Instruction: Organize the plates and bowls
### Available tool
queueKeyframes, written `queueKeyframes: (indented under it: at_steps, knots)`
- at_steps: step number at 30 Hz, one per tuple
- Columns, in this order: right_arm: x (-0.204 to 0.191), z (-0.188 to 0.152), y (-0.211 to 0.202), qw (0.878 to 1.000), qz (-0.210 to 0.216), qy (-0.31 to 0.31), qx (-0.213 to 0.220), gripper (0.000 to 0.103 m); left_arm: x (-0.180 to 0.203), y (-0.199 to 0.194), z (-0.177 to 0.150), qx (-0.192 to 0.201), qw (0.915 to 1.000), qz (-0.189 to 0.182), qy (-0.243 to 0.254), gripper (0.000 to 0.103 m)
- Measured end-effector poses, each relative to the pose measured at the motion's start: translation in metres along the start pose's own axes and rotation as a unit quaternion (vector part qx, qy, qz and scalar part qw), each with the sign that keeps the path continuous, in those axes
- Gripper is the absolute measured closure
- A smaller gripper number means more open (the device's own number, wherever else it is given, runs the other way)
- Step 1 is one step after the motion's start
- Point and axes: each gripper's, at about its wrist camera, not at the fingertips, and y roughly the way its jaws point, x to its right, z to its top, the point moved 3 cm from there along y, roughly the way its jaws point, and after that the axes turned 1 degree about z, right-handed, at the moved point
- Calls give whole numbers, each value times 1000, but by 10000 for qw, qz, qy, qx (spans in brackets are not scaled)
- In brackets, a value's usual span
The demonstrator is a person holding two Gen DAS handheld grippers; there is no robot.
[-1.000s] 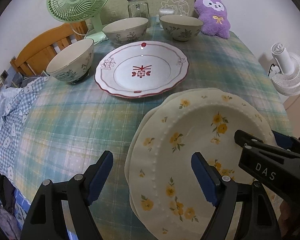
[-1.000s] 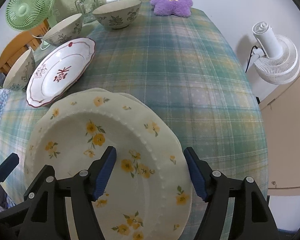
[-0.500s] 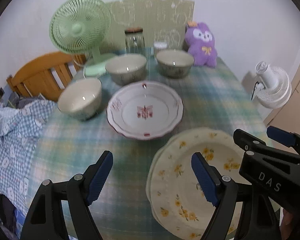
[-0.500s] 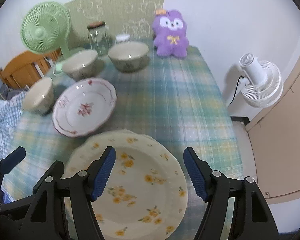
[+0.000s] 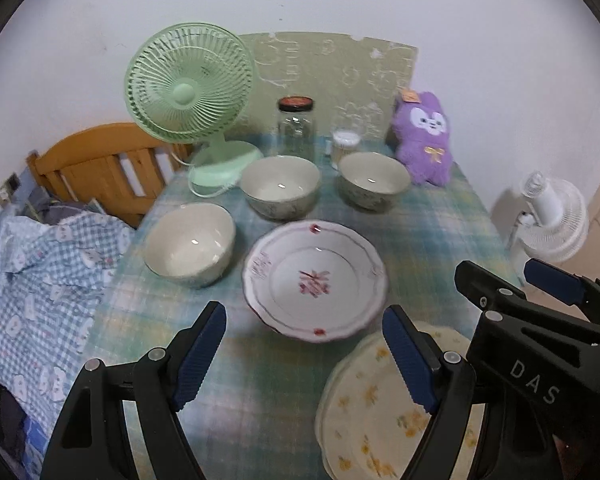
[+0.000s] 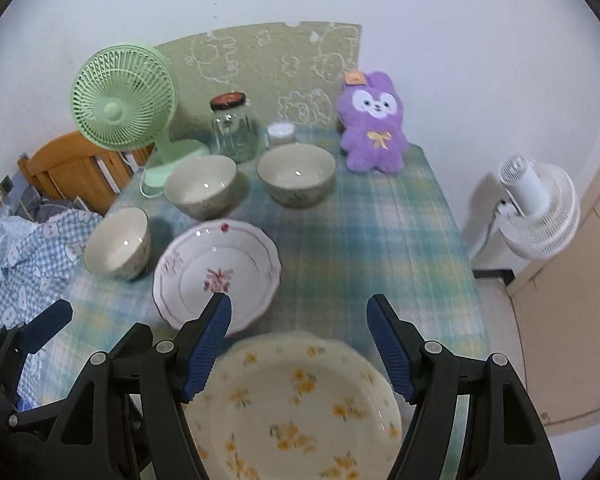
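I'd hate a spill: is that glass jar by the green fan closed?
Closed, it seems. The glass jar stands upright with a dark lid on top. How tightly it sits cannot be told.

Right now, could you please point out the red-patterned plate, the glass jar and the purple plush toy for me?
red-patterned plate (image 5: 315, 282), left wrist view, on its centre motif.
glass jar (image 6: 233, 134), right wrist view, on its clear body.
purple plush toy (image 6: 374, 126), right wrist view, on its chest.
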Motion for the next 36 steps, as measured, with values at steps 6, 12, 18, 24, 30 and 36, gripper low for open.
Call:
queueKeyframes:
  at_steps: [6, 12, 18, 24, 30, 36]
  knots:
    - [-10, 24, 39, 9994, 271, -80, -211, 30, -15, 32, 17, -92, 9996, 213, -164, 21]
    - [-28, 39, 78, 9990, 252, -86, -352, 29, -31, 69, 28, -208, 9990, 267, -291, 24]
    - [-43, 44, 126, 9987, 302, -98, -409, 29, -35, 114, 32, -345, 9985, 347, -260, 29]
    - [-41, 39, 162, 9979, 148, -96, -623, 29, -41, 146, 18, -625, 9959, 403, -514, 38]
    - [-36, 30, 187, 9964, 27, -228, -813, 33, -44, 169, 2, -967, 9925, 405, -635, 40]
    - [-36, 25, 206, 9947, 40, -229, -1003, 38, -43, 186, -2, -1201, 9899, 402, -632, 52]
